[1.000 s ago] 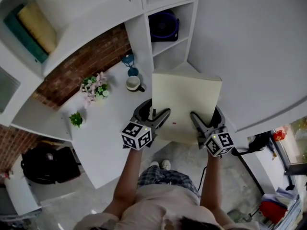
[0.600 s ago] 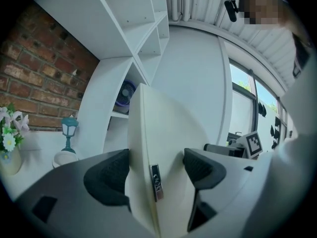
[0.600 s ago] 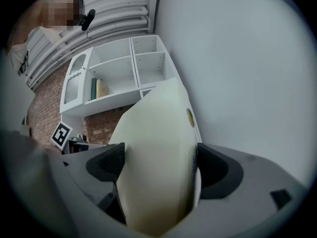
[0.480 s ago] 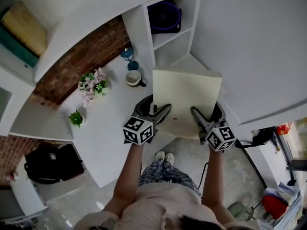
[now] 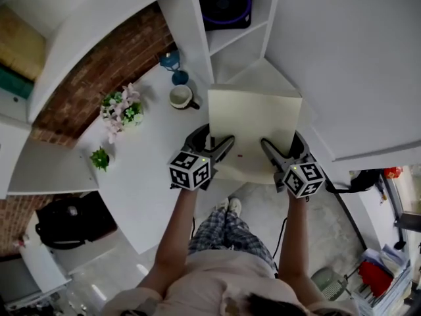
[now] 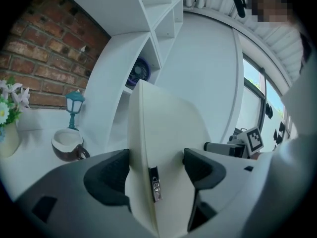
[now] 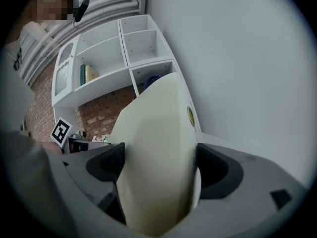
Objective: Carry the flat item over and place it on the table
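A flat cream-coloured case [image 5: 253, 130] is held level between both grippers, over the near right part of the white table [image 5: 141, 176]. My left gripper [image 5: 217, 151] is shut on its near left edge, beside a small metal latch [image 6: 155, 183]. My right gripper [image 5: 271, 153] is shut on its near right edge. In the left gripper view the case [image 6: 166, 148] stands edge-on between the dark pads [image 6: 108, 175]. In the right gripper view the case [image 7: 156, 155] fills the gap between the jaws, with a small round yellow mark [image 7: 190, 116] on it.
On the table stand a brown and white mug [image 5: 181, 97], a small teal lantern [image 5: 171, 61], a pot of pale flowers [image 5: 118, 110] and a small green plant [image 5: 100, 158]. White shelves [image 5: 233, 38] with a dark blue fan [image 5: 227, 2] rise behind. A brick wall [image 5: 99, 78] lies at left.
The case and both grippers have moved a little further over the table towards the shelves. Both grips are unchanged.
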`<state>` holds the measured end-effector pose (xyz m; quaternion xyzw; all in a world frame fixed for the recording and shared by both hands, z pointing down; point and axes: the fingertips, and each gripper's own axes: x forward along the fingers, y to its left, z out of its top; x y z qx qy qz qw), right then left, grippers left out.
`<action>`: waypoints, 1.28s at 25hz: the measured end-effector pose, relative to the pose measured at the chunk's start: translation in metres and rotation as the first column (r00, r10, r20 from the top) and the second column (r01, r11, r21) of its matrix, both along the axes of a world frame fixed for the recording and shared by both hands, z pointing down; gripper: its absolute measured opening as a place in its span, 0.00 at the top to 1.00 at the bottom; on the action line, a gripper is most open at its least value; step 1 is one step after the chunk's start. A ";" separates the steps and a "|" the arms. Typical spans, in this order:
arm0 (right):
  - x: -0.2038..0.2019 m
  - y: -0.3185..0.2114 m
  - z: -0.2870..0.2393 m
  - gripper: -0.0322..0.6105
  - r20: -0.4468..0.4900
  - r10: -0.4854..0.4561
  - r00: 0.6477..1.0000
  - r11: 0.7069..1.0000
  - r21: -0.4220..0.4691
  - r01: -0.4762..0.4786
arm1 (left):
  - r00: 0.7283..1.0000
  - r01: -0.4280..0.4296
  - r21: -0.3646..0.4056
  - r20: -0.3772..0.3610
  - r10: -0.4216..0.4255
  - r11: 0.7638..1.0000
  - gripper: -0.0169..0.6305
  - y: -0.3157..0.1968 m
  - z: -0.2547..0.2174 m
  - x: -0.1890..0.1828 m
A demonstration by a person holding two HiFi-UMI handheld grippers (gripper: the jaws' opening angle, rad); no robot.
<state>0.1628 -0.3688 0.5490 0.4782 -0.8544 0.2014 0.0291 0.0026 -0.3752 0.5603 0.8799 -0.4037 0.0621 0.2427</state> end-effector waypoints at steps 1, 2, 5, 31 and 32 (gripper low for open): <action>0.000 -0.003 0.003 0.24 0.007 0.002 1.000 1.000 -0.011 -0.002 | 1.000 0.004 -0.009 -0.003 -0.004 1.000 0.45 -0.003 0.003 -0.001; 0.000 -0.006 0.006 0.24 0.013 0.005 1.000 1.000 -0.022 -0.004 | 1.000 0.007 -0.017 -0.006 -0.007 1.000 0.45 -0.006 0.005 -0.001; -0.001 -0.015 0.015 0.24 0.025 0.009 1.000 0.998 -0.060 -0.008 | 1.000 0.015 -0.041 -0.012 -0.015 0.999 0.45 -0.014 0.011 -0.003; -0.001 -0.067 0.098 0.24 -0.028 -0.003 1.000 0.877 -0.479 -0.011 | 0.997 0.077 -0.380 0.028 -0.072 0.922 0.45 -0.056 0.093 -0.002; -0.001 -0.068 0.101 0.24 -0.031 -0.005 0.999 0.871 -0.490 -0.011 | 0.997 0.079 -0.390 0.032 -0.072 0.917 0.45 -0.057 0.095 -0.002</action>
